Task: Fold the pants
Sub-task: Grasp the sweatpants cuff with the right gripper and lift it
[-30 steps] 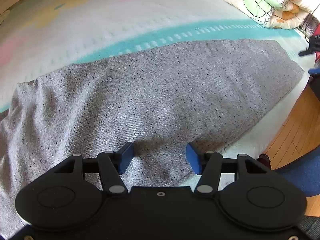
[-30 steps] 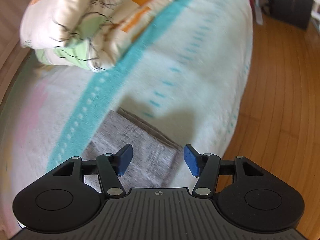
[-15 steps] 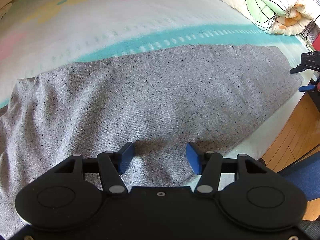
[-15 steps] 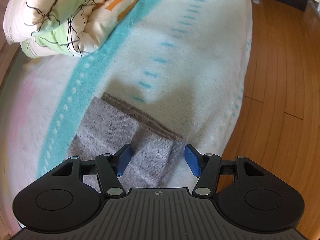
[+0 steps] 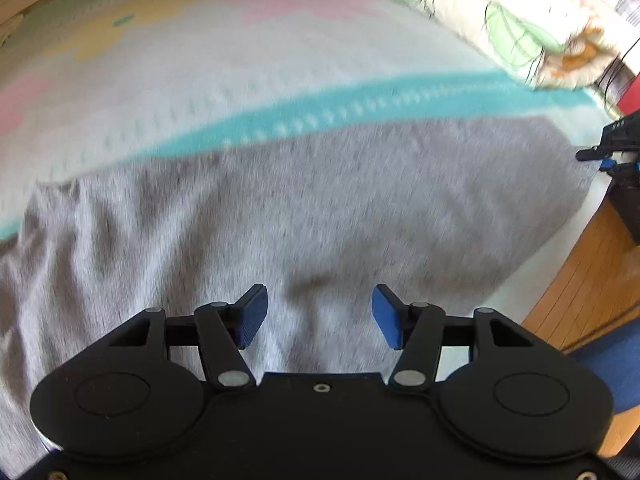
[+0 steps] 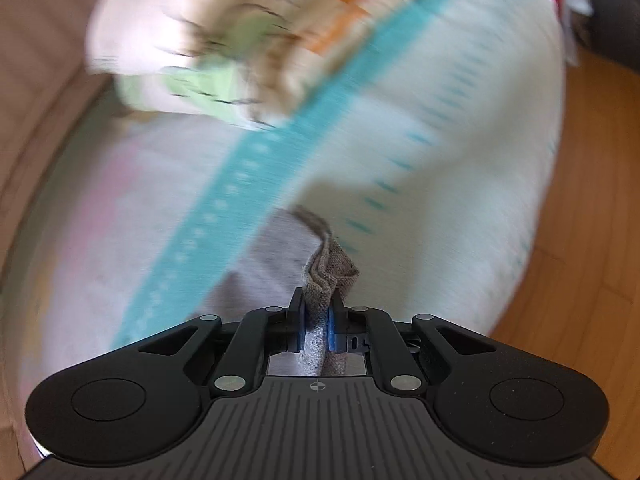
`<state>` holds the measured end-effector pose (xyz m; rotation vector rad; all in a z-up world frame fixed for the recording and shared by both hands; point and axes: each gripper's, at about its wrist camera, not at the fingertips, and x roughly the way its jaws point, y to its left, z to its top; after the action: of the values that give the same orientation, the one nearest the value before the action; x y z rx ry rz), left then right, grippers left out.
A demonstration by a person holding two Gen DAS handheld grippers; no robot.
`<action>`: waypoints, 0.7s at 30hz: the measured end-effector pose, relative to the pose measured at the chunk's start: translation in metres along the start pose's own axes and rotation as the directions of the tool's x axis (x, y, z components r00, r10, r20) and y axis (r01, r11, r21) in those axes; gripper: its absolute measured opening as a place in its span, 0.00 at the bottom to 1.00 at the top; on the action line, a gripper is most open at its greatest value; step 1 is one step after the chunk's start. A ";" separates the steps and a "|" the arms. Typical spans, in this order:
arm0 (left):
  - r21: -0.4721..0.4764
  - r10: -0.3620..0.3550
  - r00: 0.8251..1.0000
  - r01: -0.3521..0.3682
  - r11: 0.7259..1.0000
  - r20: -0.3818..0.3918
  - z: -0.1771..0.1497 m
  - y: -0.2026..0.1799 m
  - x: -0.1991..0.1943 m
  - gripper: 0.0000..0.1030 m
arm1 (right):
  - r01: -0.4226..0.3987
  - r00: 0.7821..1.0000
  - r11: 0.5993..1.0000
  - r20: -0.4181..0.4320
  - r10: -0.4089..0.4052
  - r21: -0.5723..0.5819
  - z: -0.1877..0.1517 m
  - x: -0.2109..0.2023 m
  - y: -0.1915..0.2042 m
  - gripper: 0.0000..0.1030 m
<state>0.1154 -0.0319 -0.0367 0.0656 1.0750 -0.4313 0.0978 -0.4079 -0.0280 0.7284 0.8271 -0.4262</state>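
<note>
Grey speckled pants [image 5: 320, 208] lie spread across a bed, the leg running toward the right edge. My left gripper [image 5: 319, 317] is open and hovers just above the pants near their front edge, holding nothing. My right gripper [image 6: 317, 322] is shut on the brownish hem end of the pants [image 6: 330, 276], and the cloth bunches up between the blue pads [image 6: 332, 330]. The rest of the pants [image 6: 276, 248] trails off to the left behind it. The right gripper also shows at the far right of the left wrist view [image 5: 612, 152].
The bed cover [image 5: 240, 80] is pale with a teal stripe [image 5: 360, 108]. A folded floral quilt [image 5: 500, 20] lies at the far side, also seen in the right wrist view [image 6: 224, 40]. The bed edge drops to a wooden floor [image 6: 592, 240] on the right.
My right gripper has closed on the pants hem and lifted it off the bed; it was open half a second ago. The left gripper stays open and has shifted slightly over the pants.
</note>
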 end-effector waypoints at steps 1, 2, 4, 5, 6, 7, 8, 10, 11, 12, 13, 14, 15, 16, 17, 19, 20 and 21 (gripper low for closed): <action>0.000 -0.001 1.000 0.001 1.000 0.016 0.008 -0.001 -0.003 0.59 | -0.025 1.000 1.000 0.013 0.025 -0.018 0.000 -0.005 0.006 0.10; -0.002 0.002 1.000 -0.002 1.000 0.028 0.016 -0.002 -0.005 0.59 | -0.045 0.999 0.998 0.024 0.046 -0.036 0.000 -0.008 0.011 0.10; -0.002 0.010 0.999 -0.010 1.000 0.044 0.034 -0.006 -0.006 0.59 | -0.065 0.997 0.995 0.046 0.069 -0.077 0.000 -0.015 0.019 0.10; 0.001 0.015 0.999 -0.015 1.000 0.046 0.044 -0.010 -0.004 0.59 | -0.074 0.995 0.993 0.056 0.079 -0.093 0.000 -0.018 0.022 0.10; 0.005 0.020 0.999 -0.020 1.000 0.047 0.054 -0.015 -0.001 0.59 | -0.086 0.994 0.991 0.061 0.093 -0.102 0.001 -0.020 0.024 0.10; 0.009 0.019 0.999 -0.019 1.000 0.046 0.062 -0.022 0.003 0.59 | -0.103 0.992 0.989 0.063 0.110 -0.104 0.002 -0.022 0.024 0.10; 0.015 0.012 0.999 -0.013 1.000 0.040 0.070 -0.029 0.009 0.59 | -0.120 0.990 0.987 0.064 0.127 -0.103 0.002 -0.024 0.024 0.10; 0.013 0.006 1.000 -0.006 1.000 0.017 0.083 -0.042 0.024 0.59 | -0.146 0.985 0.984 0.072 0.154 -0.102 0.003 -0.028 0.023 0.10; 0.001 0.002 1.000 -0.002 1.000 -0.002 0.089 -0.049 0.035 0.59 | -0.157 0.983 0.982 0.077 0.165 -0.101 0.004 -0.031 0.021 0.10; -0.010 0.000 1.000 0.000 1.000 -0.018 0.093 -0.054 0.044 0.59 | -0.168 0.981 0.981 0.079 0.176 -0.100 0.005 -0.032 0.020 0.10; -0.023 0.006 0.999 -0.006 1.000 -0.032 0.097 -0.058 0.055 0.59 | -0.181 0.979 0.978 0.080 0.189 -0.099 0.005 -0.034 0.019 0.10; -0.029 0.017 0.999 -0.018 0.999 -0.044 0.097 -0.061 0.063 0.59 | -0.194 0.976 0.976 0.081 0.202 -0.096 0.006 -0.036 0.018 0.10; -0.030 0.036 0.998 -0.038 0.999 -0.054 0.099 -0.064 0.073 0.59 | -0.206 0.973 0.974 0.081 0.214 -0.093 0.007 -0.037 0.017 0.10; -0.028 0.055 0.997 -0.056 0.998 -0.060 0.099 -0.066 0.081 0.59 | -0.218 0.971 0.972 0.081 0.226 -0.092 0.007 -0.038 0.018 0.10; -0.024 0.080 0.994 -0.081 0.996 -0.071 0.100 -0.068 0.092 0.58 | -0.229 0.968 0.969 0.080 0.237 -0.093 0.008 -0.038 0.018 0.10; -0.024 0.116 0.989 -0.119 0.993 -0.092 0.102 -0.070 0.108 0.56 | -0.249 0.963 0.963 0.080 0.257 -0.099 0.009 -0.039 0.020 0.10; -0.012 0.142 0.987 -0.143 0.990 -0.073 0.102 -0.072 0.112 0.58 | -0.258 0.960 0.961 0.080 0.267 -0.102 0.009 -0.040 0.021 0.10; 0.006 0.161 0.986 -0.161 0.987 -0.048 0.102 -0.075 0.113 0.58 | -0.268 0.958 0.958 0.079 0.276 -0.106 0.009 -0.041 0.023 0.10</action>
<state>0.2182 -0.1624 -0.0732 0.1647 1.1082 -0.2866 0.0911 -0.3962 0.0178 0.7170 0.6430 -0.1704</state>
